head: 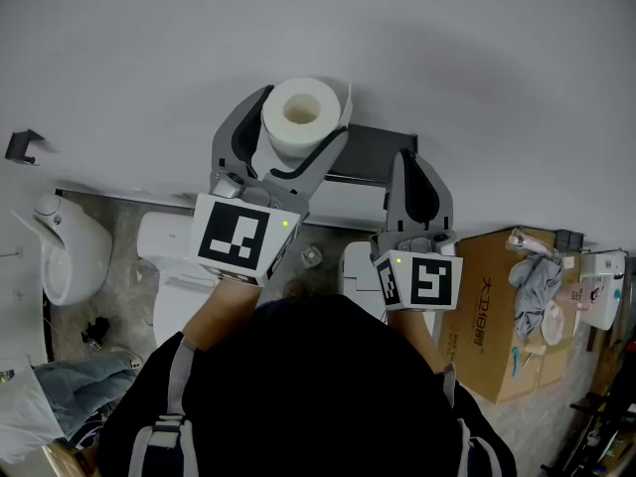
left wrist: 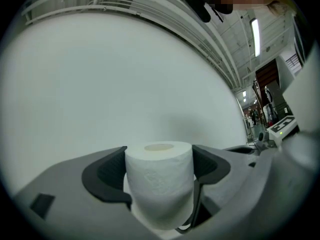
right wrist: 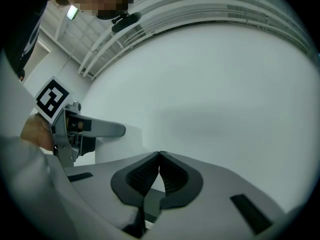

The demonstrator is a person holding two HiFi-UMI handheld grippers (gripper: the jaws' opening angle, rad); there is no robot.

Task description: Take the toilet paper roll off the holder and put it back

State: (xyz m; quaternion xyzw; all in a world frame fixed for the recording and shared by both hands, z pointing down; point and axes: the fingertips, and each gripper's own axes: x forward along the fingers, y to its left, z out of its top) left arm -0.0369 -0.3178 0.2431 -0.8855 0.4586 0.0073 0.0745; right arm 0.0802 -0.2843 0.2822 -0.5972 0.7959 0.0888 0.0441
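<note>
Pale bare wall (head: pixel 477 58) fills the top of the head view, and a mottled grey floor (head: pixel 127 266) lies far below. At the far left a white bathroom fixture (head: pixel 68 251) hangs low on the wall.

Next comes the left gripper (head: pixel 301 117), raised to the wall. Its fingers (left wrist: pixel 107 171) are spread about as wide as the toilet paper roll (left wrist: pixel 159 184) and press on both its sides. The roll stands with its core hole facing up towards the head camera. It is held just left of the dark holder (head: pixel 370 149) on the wall and looks clear of it, so the taking-off step seems done and the putting-back is in hand.

The next move likely calls for turning the roll so its core lines up with the holder's bar, then sliding it on from the left without crushing the soft paper.

The right gripper (head: pixel 415 162) hovers in front of the holder's right end. Its fingers (right wrist: pixel 175 176) are pressed together at the tips with nothing between them.

Far right, on the floor, a cardboard box (head: pixel 492 316) carries a crumpled cloth (head: pixel 535 281).
</note>
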